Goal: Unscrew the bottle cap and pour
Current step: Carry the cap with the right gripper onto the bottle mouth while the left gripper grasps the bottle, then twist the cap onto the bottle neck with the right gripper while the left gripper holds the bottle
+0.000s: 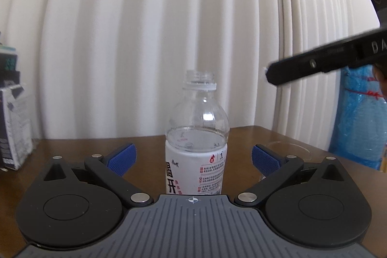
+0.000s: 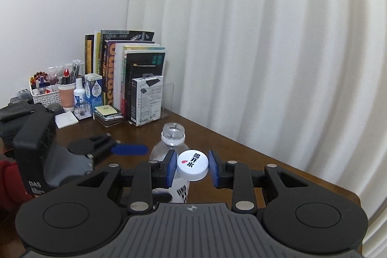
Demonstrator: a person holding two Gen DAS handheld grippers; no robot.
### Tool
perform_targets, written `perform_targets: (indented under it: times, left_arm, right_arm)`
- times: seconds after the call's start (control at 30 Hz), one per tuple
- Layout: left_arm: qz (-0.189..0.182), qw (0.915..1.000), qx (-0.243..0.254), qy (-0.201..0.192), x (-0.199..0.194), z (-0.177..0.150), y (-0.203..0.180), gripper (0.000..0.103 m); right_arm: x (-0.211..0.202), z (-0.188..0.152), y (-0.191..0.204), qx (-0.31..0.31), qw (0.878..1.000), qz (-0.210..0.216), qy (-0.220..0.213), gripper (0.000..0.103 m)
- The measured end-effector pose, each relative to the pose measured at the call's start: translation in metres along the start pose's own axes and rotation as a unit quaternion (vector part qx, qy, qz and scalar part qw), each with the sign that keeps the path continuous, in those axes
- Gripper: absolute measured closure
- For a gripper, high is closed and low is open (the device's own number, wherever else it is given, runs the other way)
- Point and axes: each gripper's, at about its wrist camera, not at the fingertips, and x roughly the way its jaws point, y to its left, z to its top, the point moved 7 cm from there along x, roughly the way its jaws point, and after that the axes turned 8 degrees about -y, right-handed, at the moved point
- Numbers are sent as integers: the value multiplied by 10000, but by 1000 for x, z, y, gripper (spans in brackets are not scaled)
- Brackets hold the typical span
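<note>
Worktop (image 2: 241,149), dark wood, runs to a white curtain (image 2: 266,40) at the back; a row of books (image 2: 128,69) plus small desk clutter sits well left of the bottle in the right wrist view. Bottle (image 1: 196,137) stands upright on the worktop, neck open, no cap on it, water level just above the white label, approx. at the shoulder. A clear glass dish or cup (image 1: 287,149) seems to sit just right of the bottle in the left wrist view, but it's too faint to be sure what it is. Left tool (image 1: 193,157) is spread wide, blue pads either side of the bottle w/ clear gaps, not touching it, so the bottle is free-standing. Right tool (image 2: 192,169) sits above and near side of the bottle, narrowed on the cap (image 2: 192,165); left pad looks in contact, right pad has a thin gap or is just touching, can't tell for certain, though the cap hangs there off the bottle, so I judge it held. Step in hand: unscrewing looks done, cap is off. Next, as I read it: park the cap on the worktop away from the bottle, then close the left tool on the bottle body below the shoulder, firm enough not to slip but not crush thin plastic, lift & tilt toward the receiving vessel.
</note>
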Motion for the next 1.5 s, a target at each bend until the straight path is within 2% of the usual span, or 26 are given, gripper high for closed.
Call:
perform_targets:
  times: [0.2,0.4,0.5,0.7,1.13,1.5]
  left_arm:
    - [-116,9998,-118,66,12,-7,4,6]
    - [-216,9996,-192,65,19,-10,6,23]
    - [-179,9994,-296,99,21,-10,9,27]
    - [-156,9992,-291,244,24,-13,9,44]
    - [-114,9992,-214,311,21,-13,7,44]
    - [-91,9994,-142,309,22,-13,5,44]
  right_arm:
    - [15,10,-3,8,9999,132,2,71]
    - [28,20,1,-23,9996,286,26,71]
    - [33,25,4,-63,9993,360,38,71]
    - [42,32,8,-93,9986,517,99,71]
    - [58,29,2,97,9972,667,338,71]
    - [57,30,4,27,9963,752,410,71]
